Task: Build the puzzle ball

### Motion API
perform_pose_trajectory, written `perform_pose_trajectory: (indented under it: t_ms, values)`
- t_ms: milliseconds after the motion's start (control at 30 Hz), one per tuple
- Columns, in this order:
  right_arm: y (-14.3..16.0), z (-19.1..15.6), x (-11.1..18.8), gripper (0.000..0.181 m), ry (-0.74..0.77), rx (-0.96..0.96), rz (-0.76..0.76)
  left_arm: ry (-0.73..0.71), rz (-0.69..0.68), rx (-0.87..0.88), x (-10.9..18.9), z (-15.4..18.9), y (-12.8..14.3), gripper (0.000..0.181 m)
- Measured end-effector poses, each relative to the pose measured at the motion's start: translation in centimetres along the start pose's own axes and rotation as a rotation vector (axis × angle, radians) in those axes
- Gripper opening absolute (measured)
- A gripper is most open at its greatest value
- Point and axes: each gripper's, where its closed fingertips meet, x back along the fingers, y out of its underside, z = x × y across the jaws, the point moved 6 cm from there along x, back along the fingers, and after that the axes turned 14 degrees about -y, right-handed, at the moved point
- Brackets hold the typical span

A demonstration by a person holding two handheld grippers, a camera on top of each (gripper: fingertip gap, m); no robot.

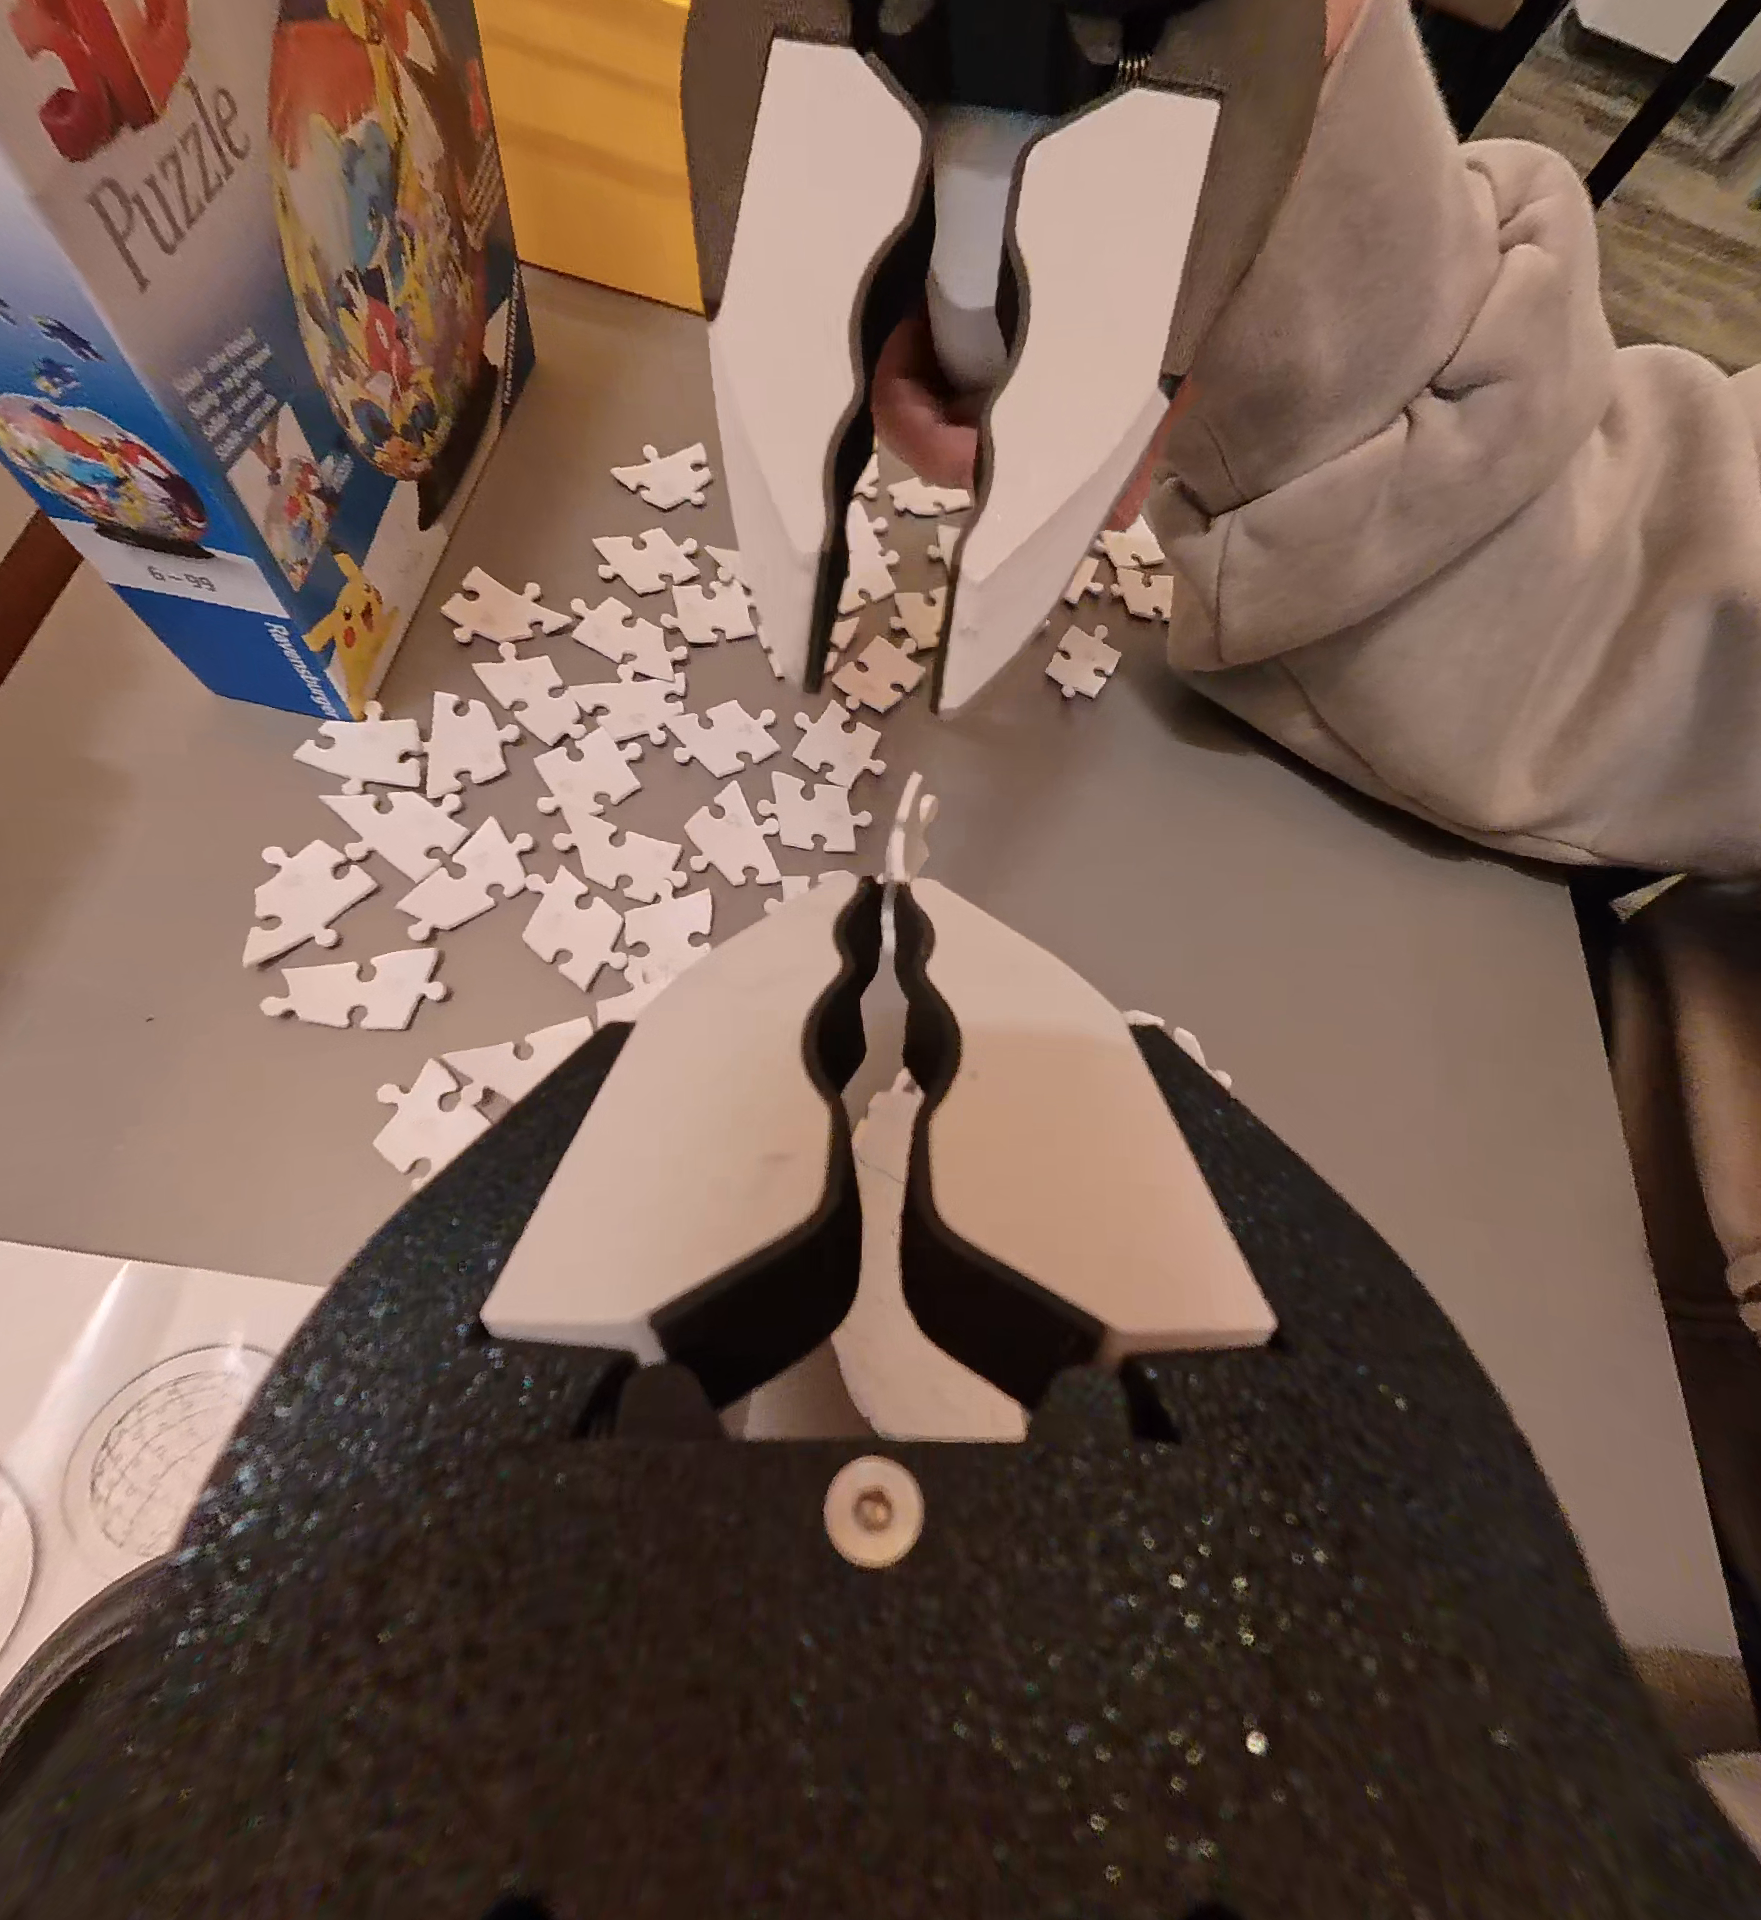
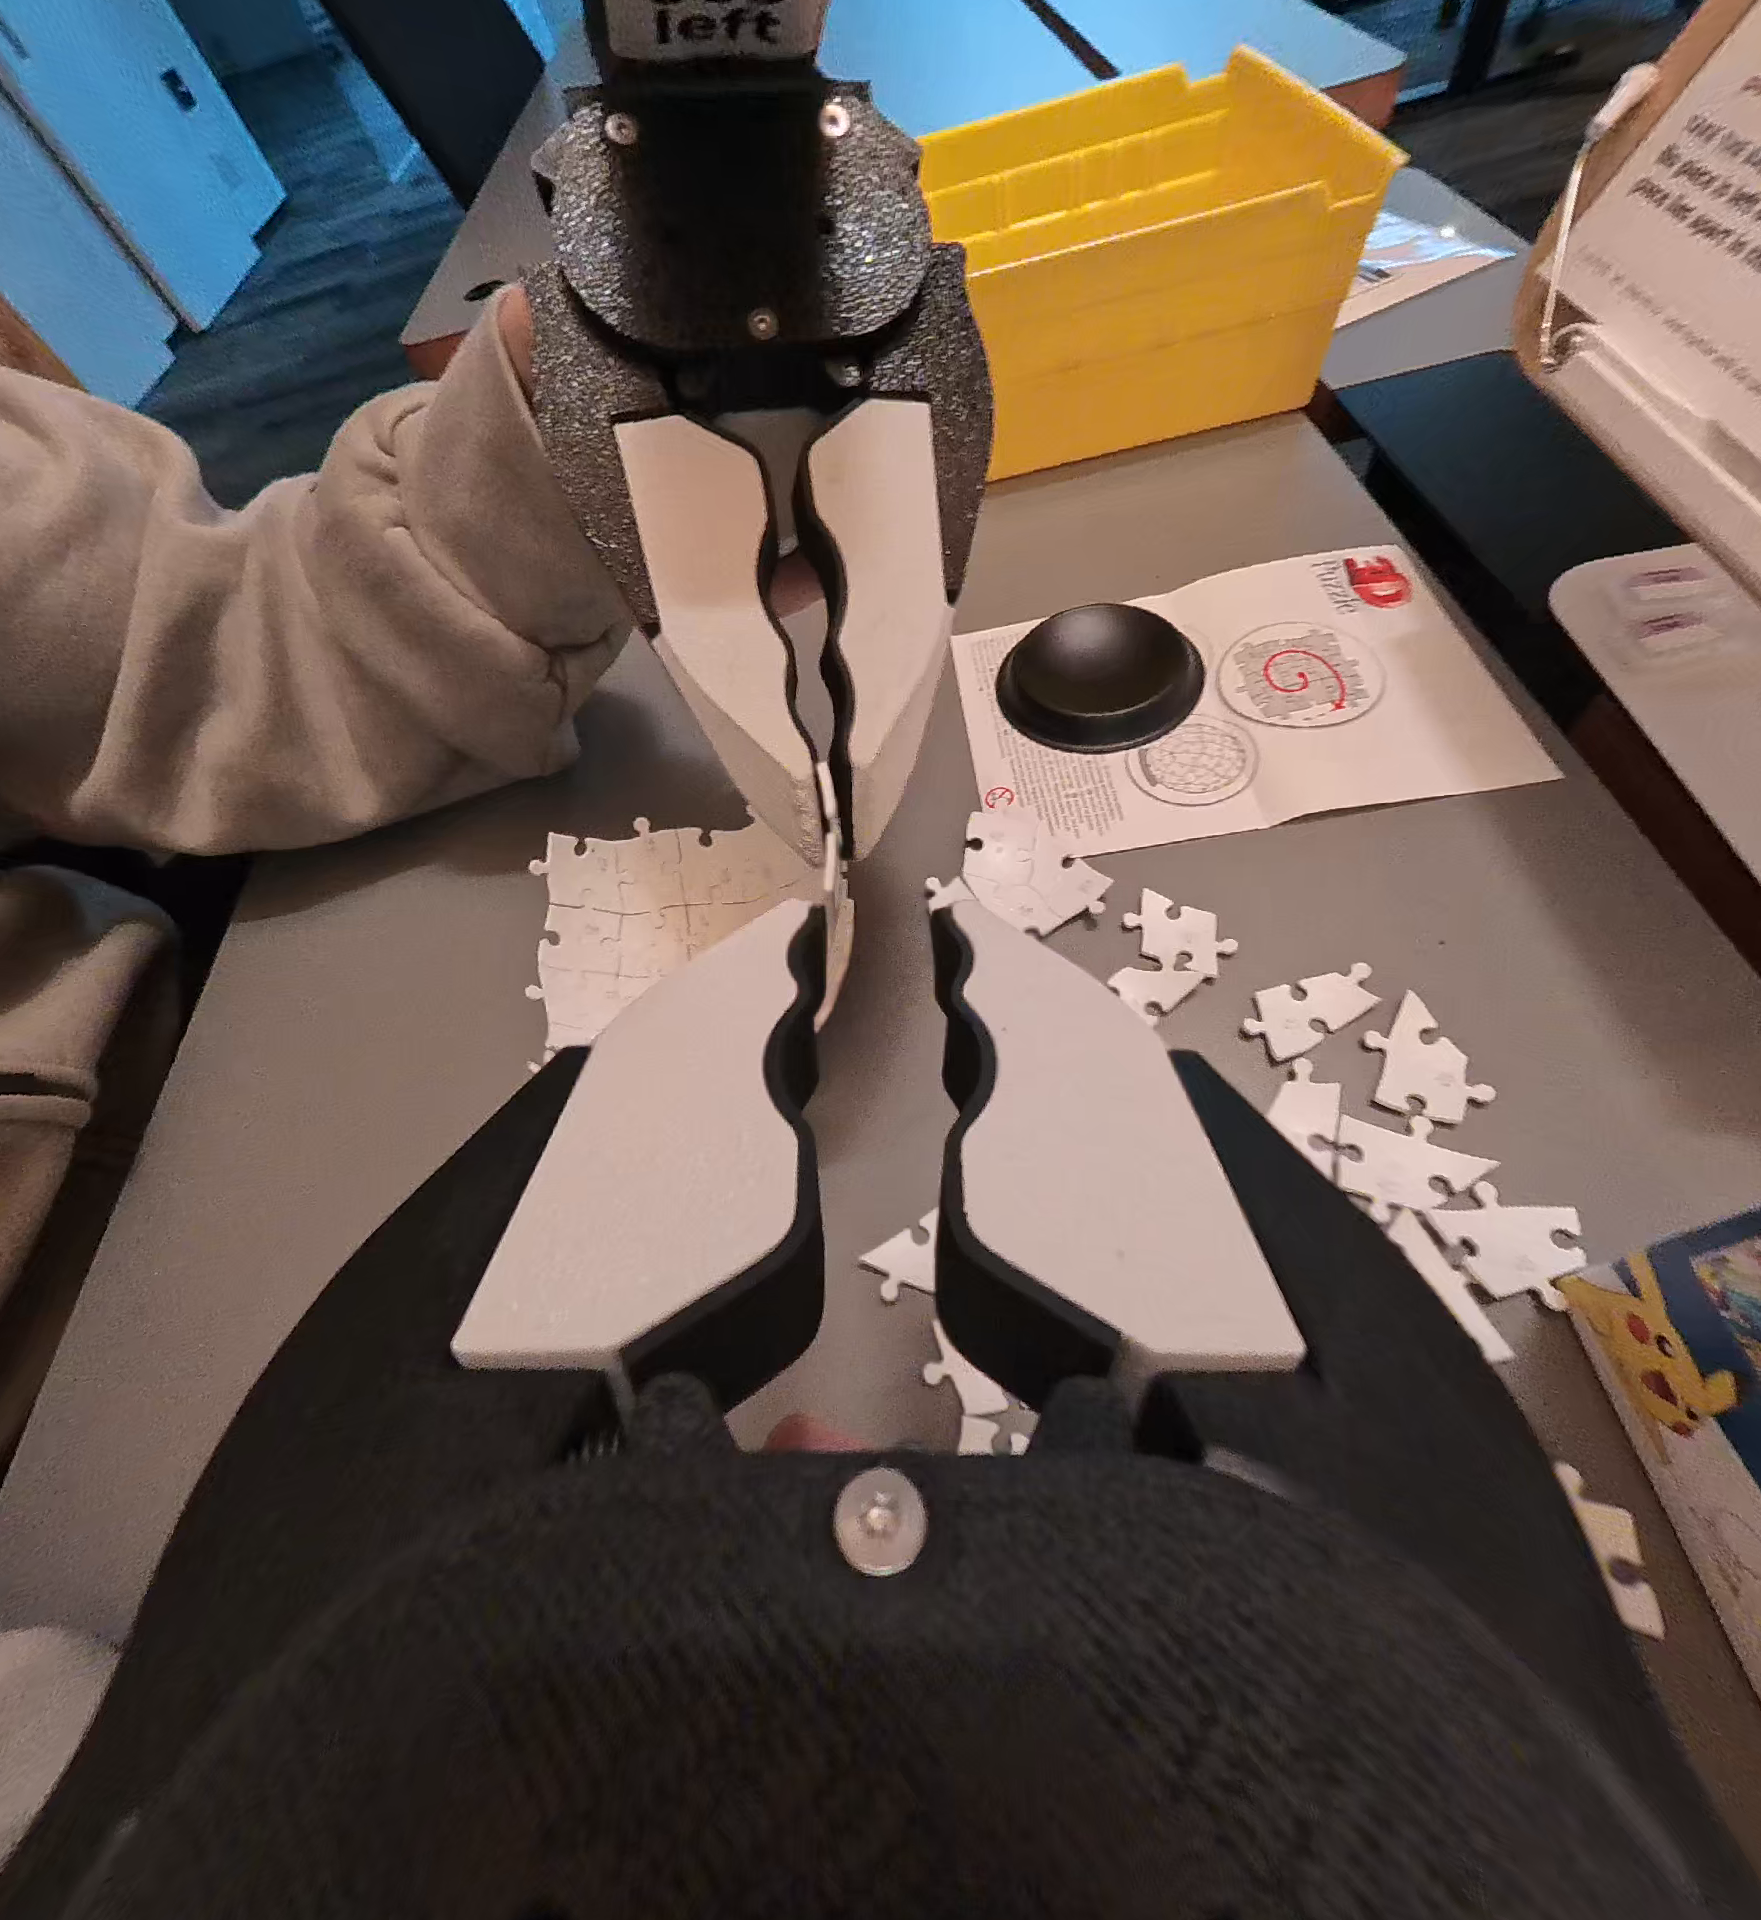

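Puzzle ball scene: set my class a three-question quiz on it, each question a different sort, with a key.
1. True or false: the left gripper pinches a puzzle piece edge-on.
2. The right gripper is: A) open and empty, B) shut on a piece, C) holding the black stand.
3. Fill in: the stand rests on the ______ sheet.

Key: 1 true; 2 A; 3 instruction
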Motion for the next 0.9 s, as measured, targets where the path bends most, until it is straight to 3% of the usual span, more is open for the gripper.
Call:
perform_pose_trajectory:
  t_ms: [33, 633, 900]
  values:
    - [0.0, 0.0, -0.2, 0.019, -0.006, 0.002, -0.003, 0.004, -0.005, 0.004, 0.0, 0.0, 0.1, 0.002]
    - [0.4, 0.6, -2.9, 0.003, -0.029, 0.015, -0.088, 0.012, -0.044, 0.043, -0.4, -0.6, 0.8, 0.002]
    - [0.4, 1.5, -2.5, 0.002, -0.049, -0.106, 0.009, -0.014, -0.075, 0.026, -0.3, -0.8, 1.4, 0.005]
